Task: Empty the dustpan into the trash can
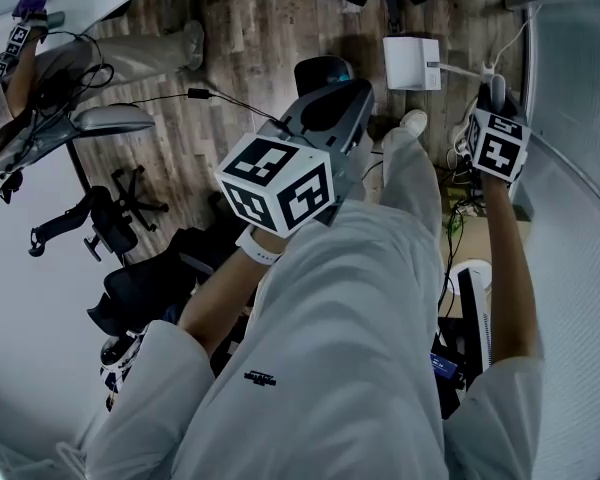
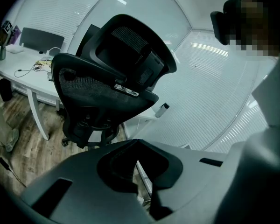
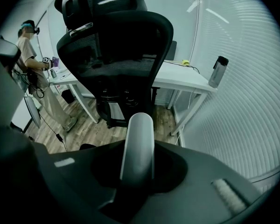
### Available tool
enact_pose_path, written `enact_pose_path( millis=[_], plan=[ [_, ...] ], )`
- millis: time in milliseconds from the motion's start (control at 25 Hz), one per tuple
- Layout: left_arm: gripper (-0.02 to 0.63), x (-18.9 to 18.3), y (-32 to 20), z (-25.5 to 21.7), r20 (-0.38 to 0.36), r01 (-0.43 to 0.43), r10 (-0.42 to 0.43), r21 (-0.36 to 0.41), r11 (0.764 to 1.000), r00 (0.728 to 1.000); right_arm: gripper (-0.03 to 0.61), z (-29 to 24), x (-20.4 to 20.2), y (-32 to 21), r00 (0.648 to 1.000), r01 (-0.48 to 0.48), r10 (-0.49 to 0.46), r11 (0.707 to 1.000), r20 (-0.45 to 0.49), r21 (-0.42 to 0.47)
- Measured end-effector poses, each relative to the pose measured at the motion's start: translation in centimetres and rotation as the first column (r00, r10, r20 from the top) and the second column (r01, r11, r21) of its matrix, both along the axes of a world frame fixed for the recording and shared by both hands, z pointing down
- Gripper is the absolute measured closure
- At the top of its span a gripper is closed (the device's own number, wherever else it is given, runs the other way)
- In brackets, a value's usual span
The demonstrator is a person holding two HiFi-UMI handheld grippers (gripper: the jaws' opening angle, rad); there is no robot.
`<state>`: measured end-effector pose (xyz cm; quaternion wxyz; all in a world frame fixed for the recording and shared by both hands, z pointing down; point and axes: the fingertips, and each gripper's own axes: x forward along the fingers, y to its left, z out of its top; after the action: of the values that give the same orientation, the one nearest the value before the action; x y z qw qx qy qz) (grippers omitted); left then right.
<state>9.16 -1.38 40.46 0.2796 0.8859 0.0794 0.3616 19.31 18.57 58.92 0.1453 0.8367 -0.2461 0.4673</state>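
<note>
The left gripper (image 2: 135, 146), jaws clenched on nothing, is idling; the right gripper (image 3: 137, 158) is grasping a pale handle (image 3: 140, 127) in its jaws (presumably the dustpan's). The emptying is looking not yet begun.

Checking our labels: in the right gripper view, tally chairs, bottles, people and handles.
Black mesh office chair: 1
Grey cylindrical drink bottle with dark cap: 1
Person in pale clothes: 1
Pale grey rounded handle: 1
Total: 4
</note>
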Motion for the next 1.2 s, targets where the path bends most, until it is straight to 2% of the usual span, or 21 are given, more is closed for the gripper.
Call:
enact_pose_path(
  millis=[520, 560, 680, 760, 800, 1200],
  plan=[
    [0.607, -0.5, 0.3, 0.9, 0.020, -0.020, 0.020, -0.008, 1.000, 1.000, 0.488, 2.1, 0.5, 0.0, 1.000, -0.012, 0.012, 1.000, 0.000, -0.003],
    [0.607, -0.5, 0.4, 0.9, 0.019, -0.022, 0.022, -0.009, 1.000, 1.000, 0.482, 2.1, 0.5, -0.1, 1.000, -0.013, 0.013, 1.000, 0.003, -0.005],
    [0.607, -0.9, 0.4, 0.6, 0.014, -0.024, 0.024, -0.010, 1.000, 1.000, 0.392, 2.0, 0.3, -0.6, 1.000, -0.010, 0.010, 1.000, 0.020, -0.001],
    [0.607, -1.1, 0.5, 0.4, 0.011, -0.025, 0.025, -0.008, 1.000, 1.000, 0.380, 1.9, 0.0, -0.8, 1.000, -0.008, 0.008, 1.000, 0.023, 0.004],
    [0.607, -1.2, 0.5, 0.3, 0.009, -0.024, 0.024, -0.007, 1.000, 1.000, 0.347, 1.8, -0.1, -0.8, 1.000, -0.006, 0.005, 1.000, 0.022, 0.007],
    [0.607, -1.6, 0.0, 0.0, -0.004, -0.026, 0.026, -0.008, 1.000, 1.000, 0.337, -0.3, -0.5, -1.1, 1.000, 0.022, -0.022, 0.998, -0.011, 0.058]
  ],
)
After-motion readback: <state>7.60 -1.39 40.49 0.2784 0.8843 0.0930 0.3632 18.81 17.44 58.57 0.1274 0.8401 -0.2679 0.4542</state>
